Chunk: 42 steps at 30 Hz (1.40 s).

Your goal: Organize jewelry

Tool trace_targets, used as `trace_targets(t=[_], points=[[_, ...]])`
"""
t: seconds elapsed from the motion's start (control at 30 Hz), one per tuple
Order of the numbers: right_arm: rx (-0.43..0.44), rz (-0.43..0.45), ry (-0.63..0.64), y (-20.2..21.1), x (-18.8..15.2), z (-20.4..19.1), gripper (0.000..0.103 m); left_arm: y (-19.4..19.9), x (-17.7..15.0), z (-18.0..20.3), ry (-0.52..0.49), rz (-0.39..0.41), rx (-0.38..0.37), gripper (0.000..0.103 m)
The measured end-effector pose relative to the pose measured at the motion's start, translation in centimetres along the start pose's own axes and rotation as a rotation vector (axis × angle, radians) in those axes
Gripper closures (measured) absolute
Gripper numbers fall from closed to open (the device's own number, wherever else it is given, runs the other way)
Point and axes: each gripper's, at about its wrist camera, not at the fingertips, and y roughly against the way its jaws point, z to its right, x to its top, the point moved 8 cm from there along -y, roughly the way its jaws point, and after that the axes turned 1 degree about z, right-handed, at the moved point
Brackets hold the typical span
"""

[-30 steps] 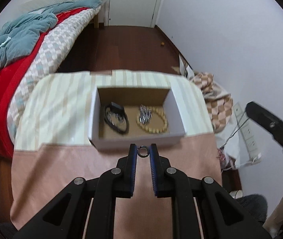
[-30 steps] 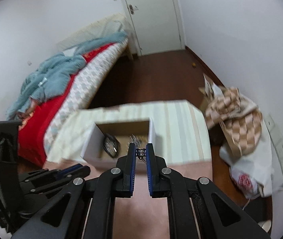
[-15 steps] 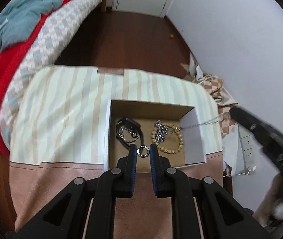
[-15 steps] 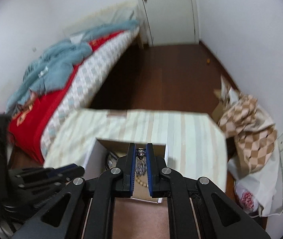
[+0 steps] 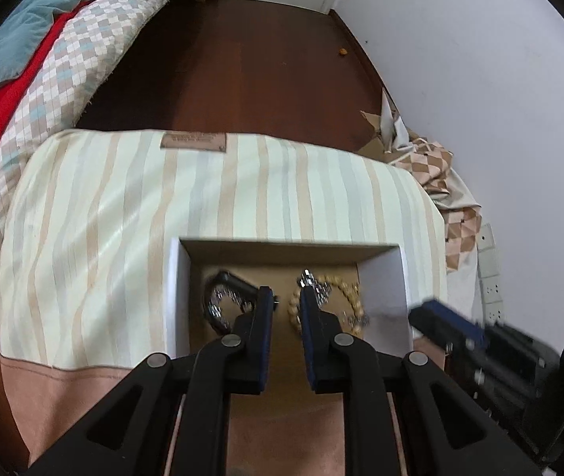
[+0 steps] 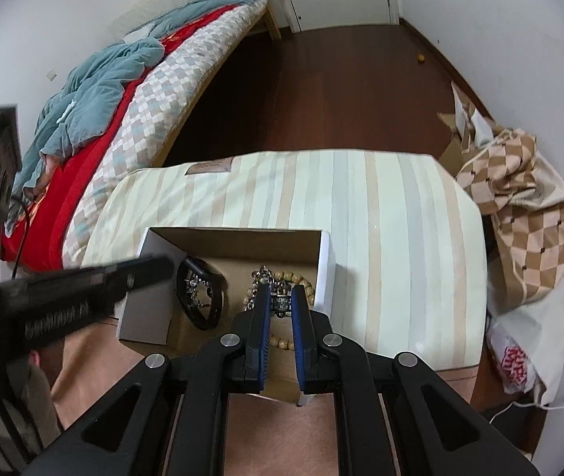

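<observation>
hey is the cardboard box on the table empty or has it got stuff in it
Not empty. The open cardboard box holds a black bracelet, a beaded bracelet and a silver chain.

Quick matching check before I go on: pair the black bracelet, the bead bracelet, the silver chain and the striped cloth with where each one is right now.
Things:
1. black bracelet
2. bead bracelet
3. silver chain
4. striped cloth

Places:
A. pinched between the pads of the right gripper
B. spread under the cardboard box
C. lying in the left part of the box, as the wrist views show it
D. lying in the right part of the box

Pairs: 1-C, 2-D, 3-A, 4-B
</observation>
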Motion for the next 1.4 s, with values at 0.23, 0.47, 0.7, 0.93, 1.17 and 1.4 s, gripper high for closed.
trace_targets(t=[0.23,0.47,0.7,0.93,1.17,1.4], points=[[-0.014,0.021,-0.002,1.4,-0.1,-0.1,0.054,2.1,0.5,-1.9,0.005,0.086,0.087,0.034],[-0.163,0.041,0.055,3.1,-1.1,-1.0,0.011,4.4,-1.8,-4.4,-0.005,0.14,0.234,0.002],[-0.282,0.041,0.021,4.8,-3.7,-0.6,0.0,6.9,-5.2,-5.8,-0.029,0.185,0.332,0.001],[-0.328,0.106,0.019,10.0,-5.7,-1.9,0.0,10.7,-8.1,-4.7,-0.025,0.218,0.329,0.001],[-0.336,0.212,0.042,17.7,-7.5,-4.7,0.0,17.2,-10.9,-2.2,-0.047,0.303,0.317,0.001],[-0.328,0.31,0.053,25.5,-9.6,-7.4,0.0,23.7,-13.2,-0.4,-0.049,0.376,0.287,0.001]])
